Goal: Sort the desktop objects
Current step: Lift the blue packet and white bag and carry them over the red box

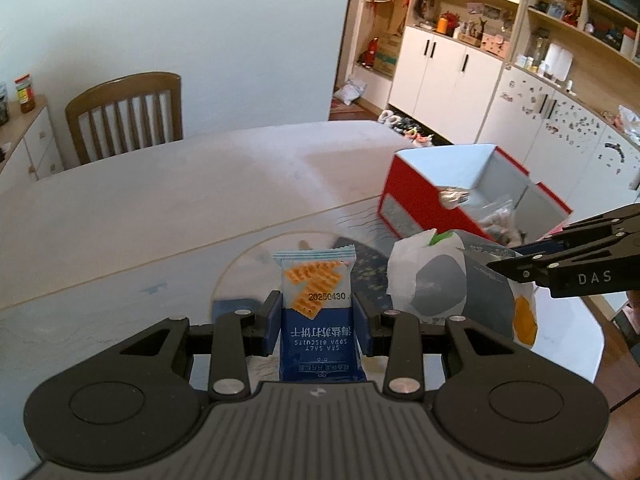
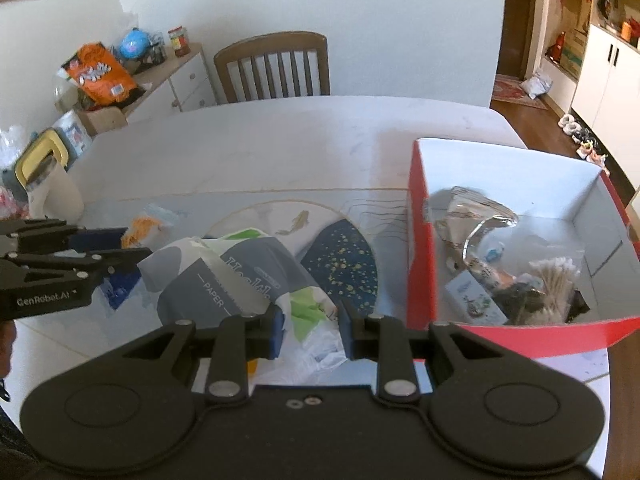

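Biscuit packet (image 1: 316,312) and tissue pack (image 2: 256,280) between jaws.

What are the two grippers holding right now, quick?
Left gripper: closed on a blue packet of sea salt soda biscuits.
Right gripper: closed on a soft pack of tissue paper.
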Tool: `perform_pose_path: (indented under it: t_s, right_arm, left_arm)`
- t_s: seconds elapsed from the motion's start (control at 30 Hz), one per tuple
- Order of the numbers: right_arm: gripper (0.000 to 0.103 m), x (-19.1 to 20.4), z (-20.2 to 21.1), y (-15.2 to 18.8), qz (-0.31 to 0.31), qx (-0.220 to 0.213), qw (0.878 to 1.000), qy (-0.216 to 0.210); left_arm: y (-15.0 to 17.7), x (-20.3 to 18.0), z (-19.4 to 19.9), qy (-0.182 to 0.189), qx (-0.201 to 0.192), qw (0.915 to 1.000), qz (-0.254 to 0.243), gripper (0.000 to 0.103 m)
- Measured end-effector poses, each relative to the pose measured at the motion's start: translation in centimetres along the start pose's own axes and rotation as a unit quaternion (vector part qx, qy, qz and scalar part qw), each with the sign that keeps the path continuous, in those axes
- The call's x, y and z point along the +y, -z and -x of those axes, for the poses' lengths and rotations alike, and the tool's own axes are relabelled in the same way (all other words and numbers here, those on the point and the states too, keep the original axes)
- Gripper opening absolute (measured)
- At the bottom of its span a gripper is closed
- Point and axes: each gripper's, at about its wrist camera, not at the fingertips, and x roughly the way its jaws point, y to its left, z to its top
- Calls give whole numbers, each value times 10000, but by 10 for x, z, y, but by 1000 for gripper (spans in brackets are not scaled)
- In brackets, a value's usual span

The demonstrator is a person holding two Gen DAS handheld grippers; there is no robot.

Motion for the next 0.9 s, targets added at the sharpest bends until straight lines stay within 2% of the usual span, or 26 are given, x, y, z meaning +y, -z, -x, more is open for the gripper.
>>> perform_pose_path:
  t_s: [0.4,0.9]
  right_arm:
    - [26,-53,30,1,-127,-185,9997,104]
    - [26,-135,44,2,-236,-301,9988,299]
  left_arm:
    - [-24,-55,-10,207,-138,9996,-167,36]
    - [-54,-130,-47,338,-195,9986,-348,36]
